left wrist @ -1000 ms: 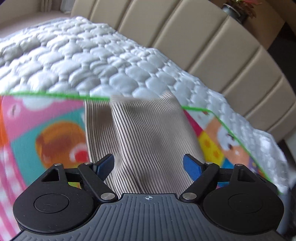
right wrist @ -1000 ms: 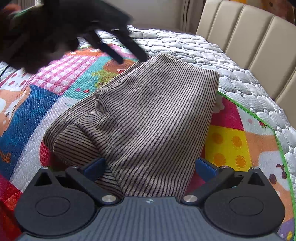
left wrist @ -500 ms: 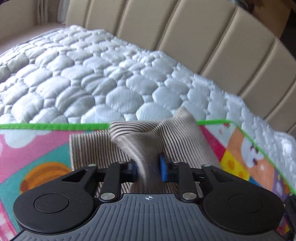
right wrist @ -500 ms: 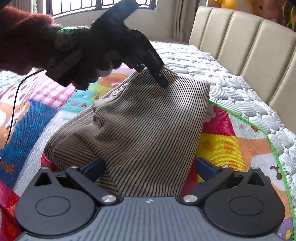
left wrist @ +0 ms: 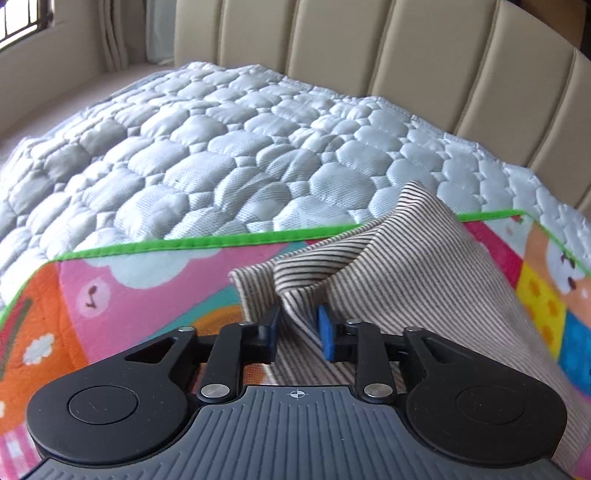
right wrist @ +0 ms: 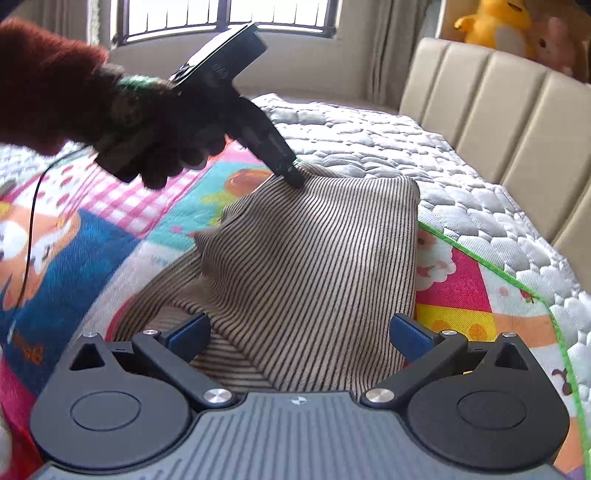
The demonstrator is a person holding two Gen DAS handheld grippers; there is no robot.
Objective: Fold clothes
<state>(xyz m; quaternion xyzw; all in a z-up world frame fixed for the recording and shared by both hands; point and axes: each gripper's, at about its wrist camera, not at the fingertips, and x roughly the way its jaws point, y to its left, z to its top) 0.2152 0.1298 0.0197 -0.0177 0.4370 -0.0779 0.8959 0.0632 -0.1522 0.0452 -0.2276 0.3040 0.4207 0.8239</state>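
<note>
1. We saw the striped garment (right wrist: 314, 266) lying on a colourful play mat (right wrist: 92, 251), which was spread over a quilted grey bed cover (left wrist: 207, 162) on the bed.
2. Our left tongs (left wrist: 298, 328) had just eased a little apart, yet a raised ridge of the striped cloth still sat pinched between the blue pads (left wrist: 325, 332).
3. In the right wrist view, those left tongs (right wrist: 291, 177) gripped the garment at its far edge, lifting that edge into a small peak, and a gloved hand (right wrist: 147, 147) with a dark red sleeve (right wrist: 40, 85) held them.
4. Our right tongs (right wrist: 299, 332) stood wide apart above the near part of the garment, with both pads clear of the cloth.
5. A padded beige headboard (left wrist: 406, 66) ran behind the bed, and plush toys (right wrist: 495, 22) sat above it near a window (right wrist: 229, 14).
</note>
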